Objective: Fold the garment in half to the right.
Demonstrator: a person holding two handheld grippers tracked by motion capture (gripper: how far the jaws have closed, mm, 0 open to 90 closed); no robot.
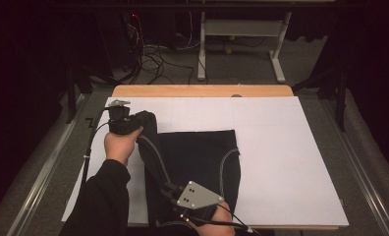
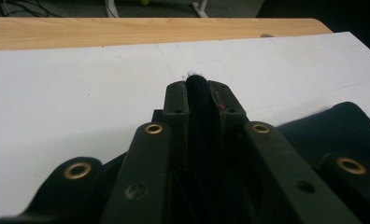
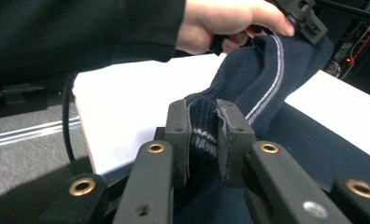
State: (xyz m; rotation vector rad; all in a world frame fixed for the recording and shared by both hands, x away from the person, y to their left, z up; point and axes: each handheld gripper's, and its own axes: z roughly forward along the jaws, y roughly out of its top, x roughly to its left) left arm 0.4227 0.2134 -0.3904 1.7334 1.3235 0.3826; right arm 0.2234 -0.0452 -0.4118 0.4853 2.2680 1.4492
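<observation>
Dark floor, loose cables and a white frame fill the top of the high view, and below them lies our surface (image 1: 281, 162), a white sheet over a wooden board. We see a dark garment (image 1: 195, 162) with pale piping spread in the lower middle of that frame. Its flat part lies square to the sheet, while the left edge is lifted into a fold that runs from lower centre up toward the upper left.

Our left gripper (image 1: 133, 119) sits at the upper end of that fold, the right gripper (image 1: 169, 191) at the lower end, under its grey plate.

From the left gripper view (image 2: 199, 93) we get what the high view hides: the jaws are clamped on a thin black ridge of cloth, pointing across the bare sheet toward the wooden strip. From the right gripper view (image 3: 204, 126) we see jaws pinched on ribbed navy knit, the piping stripe climbing to the upper right, where the other hand (image 3: 225, 23) holds the far end.
</observation>
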